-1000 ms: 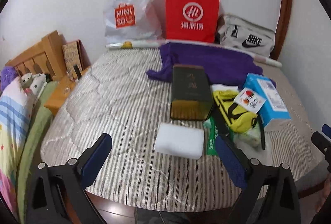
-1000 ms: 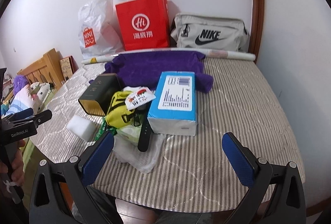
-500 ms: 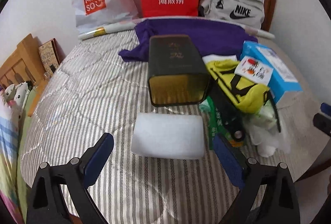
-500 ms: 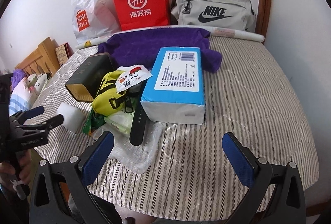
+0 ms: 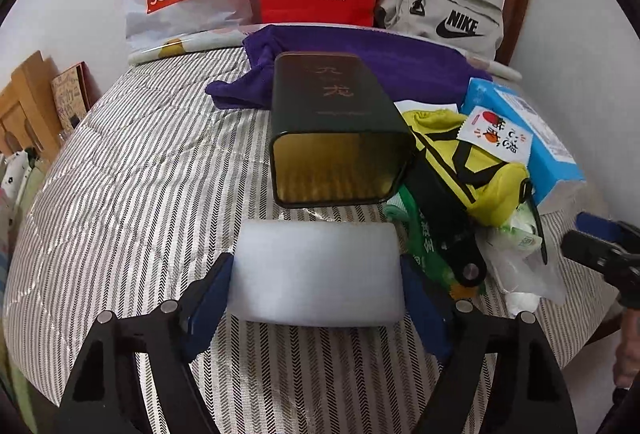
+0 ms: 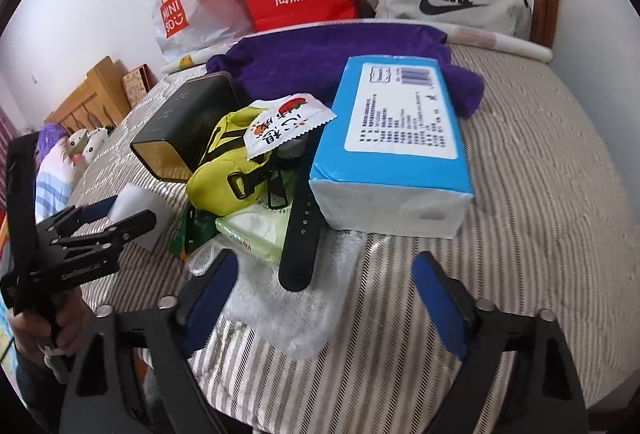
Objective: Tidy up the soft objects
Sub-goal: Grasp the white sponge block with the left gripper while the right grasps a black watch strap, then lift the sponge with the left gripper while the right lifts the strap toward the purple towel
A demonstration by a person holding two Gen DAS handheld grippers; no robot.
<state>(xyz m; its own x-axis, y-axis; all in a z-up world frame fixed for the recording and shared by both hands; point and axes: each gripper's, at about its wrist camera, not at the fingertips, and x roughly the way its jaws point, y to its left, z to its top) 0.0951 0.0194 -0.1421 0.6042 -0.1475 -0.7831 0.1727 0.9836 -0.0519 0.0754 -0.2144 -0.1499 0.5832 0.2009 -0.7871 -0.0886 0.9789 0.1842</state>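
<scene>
My left gripper (image 5: 316, 274) hugs the white sponge (image 5: 318, 272) on the bed (image 5: 132, 169) by the open tin (image 5: 340, 141), so I should squeeze softly and lift straight up, while my right gripper (image 6: 326, 290) waits open.

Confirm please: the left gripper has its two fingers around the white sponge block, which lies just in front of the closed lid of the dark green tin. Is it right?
Not quite. The dark green tin has no closed lid at that end: the left wrist view shows an open mouth with a golden inside facing the white sponge block. The rest holds: the left gripper has its fingers on either side of the block.
</scene>
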